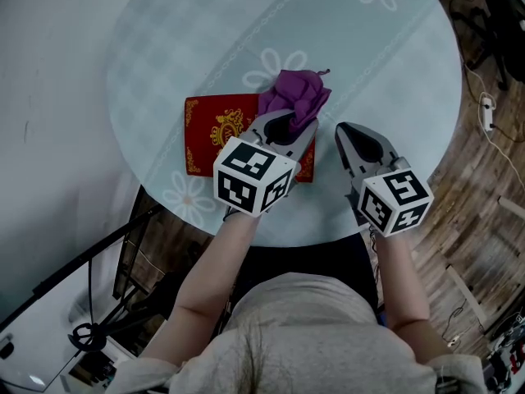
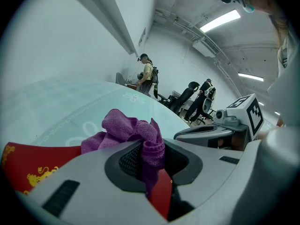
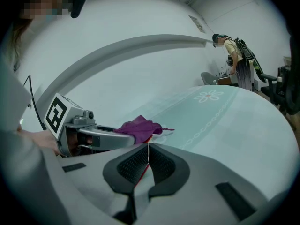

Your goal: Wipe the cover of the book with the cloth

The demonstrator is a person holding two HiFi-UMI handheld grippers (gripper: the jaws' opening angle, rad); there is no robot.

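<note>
In the head view the round tabletop [image 1: 394, 72] fills the upper frame. Its near rim curves across just below the two grippers, with wooden floor at the right edge of the frame. The red book [image 1: 212, 125] lies flat at centre-left, closer to that near rim than to the far one. Wide bare surface lies open above it and to its right.

The purple cloth [image 1: 297, 95] is bunched over the book's upper-right corner. The left gripper [image 1: 285, 126] reaches over the book's right end with its jaws clamped on the cloth. The right gripper [image 1: 346, 131] sits just right of the book, over bare tabletop and apart from both cloth and book.

The left gripper view shows the grasp itself: a fold of cloth [image 2: 126, 128] is pinched between the pads and the rest bulges beyond them. The book's cover [image 2: 42, 165] runs off to the lower left, and the right gripper [image 2: 206, 132] is alongside at the right.

The right gripper view shows its own jaws pressed together with nothing between them. The cloth [image 3: 140, 127] is at centre-left beyond them, and open tabletop stretches to the right. Both gripper views also take in a person [image 3: 236, 55] standing beyond the table's far side, who is out of the head view.
</note>
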